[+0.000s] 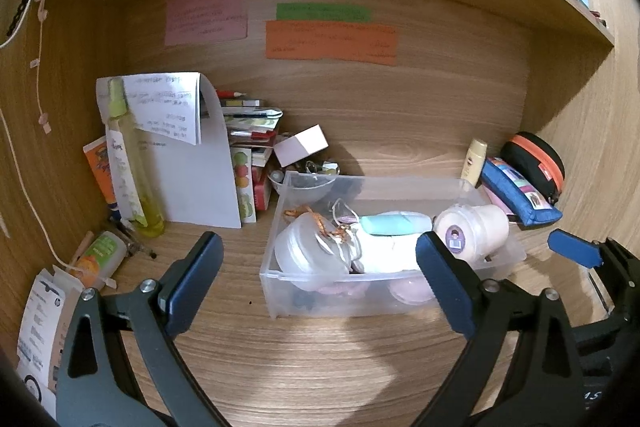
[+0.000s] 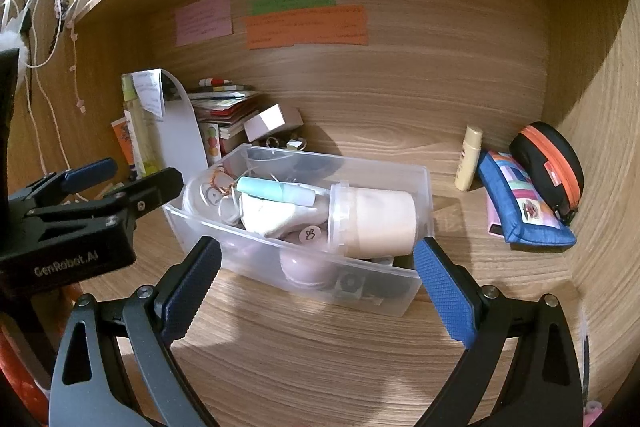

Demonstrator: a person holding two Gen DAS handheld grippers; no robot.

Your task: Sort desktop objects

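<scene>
Left wrist: tool (image 1: 320, 283) spread, facing bin (image 1: 496, 251) rim.

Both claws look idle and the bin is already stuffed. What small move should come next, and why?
Probably ease the open right claw toward the cream tube standing loose right of the clear bin; the open left claw holds nothing, and the blue pouch and black case also lie outside.
</scene>
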